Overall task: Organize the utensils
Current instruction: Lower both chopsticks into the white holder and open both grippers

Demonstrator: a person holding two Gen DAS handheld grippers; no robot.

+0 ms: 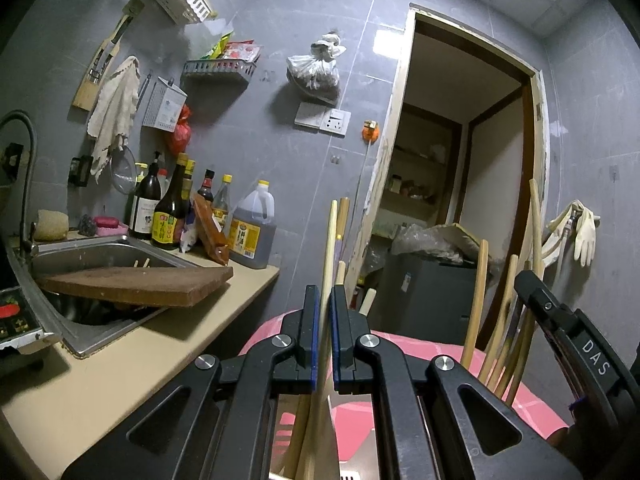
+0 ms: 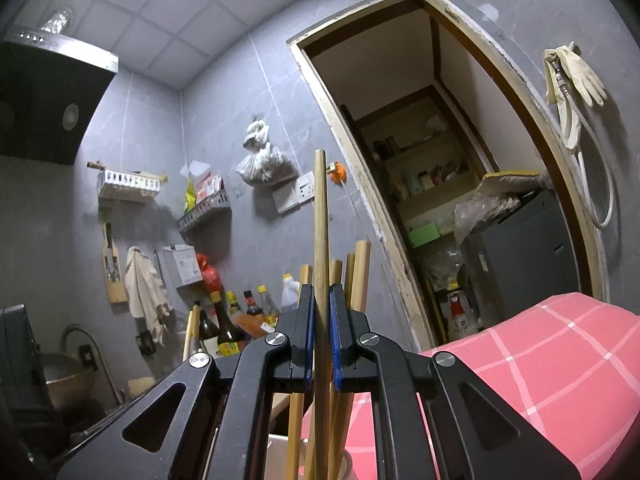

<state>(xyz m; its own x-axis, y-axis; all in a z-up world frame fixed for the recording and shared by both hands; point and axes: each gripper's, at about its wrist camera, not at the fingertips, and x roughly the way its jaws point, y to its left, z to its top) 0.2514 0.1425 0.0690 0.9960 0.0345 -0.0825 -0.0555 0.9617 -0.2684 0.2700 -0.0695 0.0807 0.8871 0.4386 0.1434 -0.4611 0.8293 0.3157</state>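
My left gripper (image 1: 324, 300) is shut on a pale wooden chopstick (image 1: 329, 240) that stands nearly upright between its blue pads. More wooden sticks (image 1: 478, 300) rise to its right, beside my right gripper's body (image 1: 576, 332). In the right wrist view my right gripper (image 2: 320, 300) is shut on a darker wooden chopstick (image 2: 321, 220), also upright. Several other sticks (image 2: 362, 272) stand just behind it, their lower ends in a pale holder (image 2: 280, 456) that is mostly hidden.
A pink checked cloth (image 2: 540, 364) lies below both grippers. A beige counter (image 1: 140, 352) runs left with a steel sink (image 1: 100, 252), a wooden cutting board (image 1: 136, 284) across it and sauce bottles (image 1: 172, 216). A doorway (image 1: 460, 168) opens ahead.
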